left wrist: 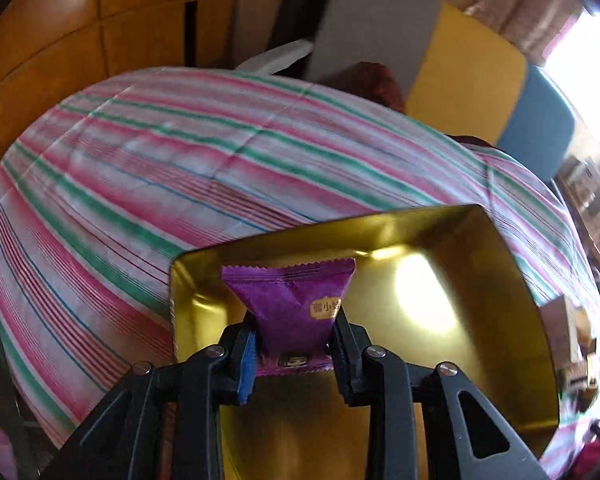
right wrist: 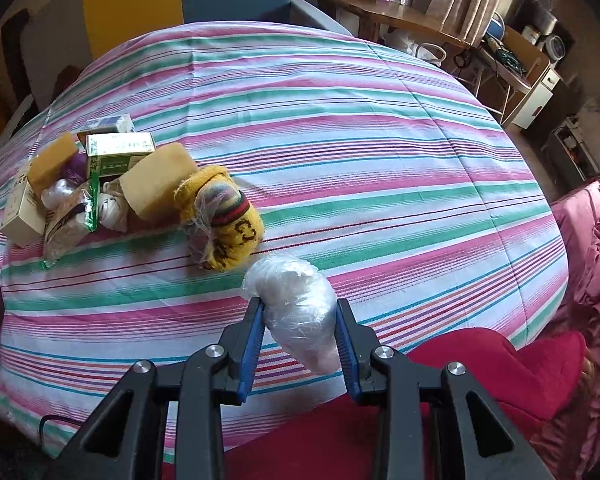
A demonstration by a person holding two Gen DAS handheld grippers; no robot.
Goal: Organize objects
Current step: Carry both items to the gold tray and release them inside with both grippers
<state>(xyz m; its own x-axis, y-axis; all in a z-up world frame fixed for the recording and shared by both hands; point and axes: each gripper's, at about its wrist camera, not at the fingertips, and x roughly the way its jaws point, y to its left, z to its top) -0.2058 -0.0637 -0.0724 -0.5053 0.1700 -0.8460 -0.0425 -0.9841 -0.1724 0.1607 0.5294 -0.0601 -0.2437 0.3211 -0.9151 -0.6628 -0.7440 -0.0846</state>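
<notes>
Left tool: we see our left tool (left wrist: 294,344) pinching a purple snack packet (left wrist: 290,304) between its two fingers, the packet's crimped far edge fanning out wider than the grip.
Purple snack packet: it hangs over the near-left part of a gold metal tray (left wrist: 500,320); whether it touches the tray floor we cannot tell.
Gold metal tray: it sits on the striped cloth (left wrist: 160,168), its shiny floor catching a bright glare to the right of the packet.
Right tool: our right tool (right wrist: 300,332) is closed on a clear plastic-wrapped white bundle (right wrist: 296,304), blue pads pressing it from both sides.
White bundle: held above the near part of the striped surface (right wrist: 380,160), just near of a yellow knitted sock roll (right wrist: 224,220).
Pile: at far left we see green and white boxes (right wrist: 118,156), tan sponge blocks (right wrist: 156,180) and small wrapped items heaped together, touching one another.
Near edge: a red cloth (right wrist: 480,384) lies under the right tool.
</notes>
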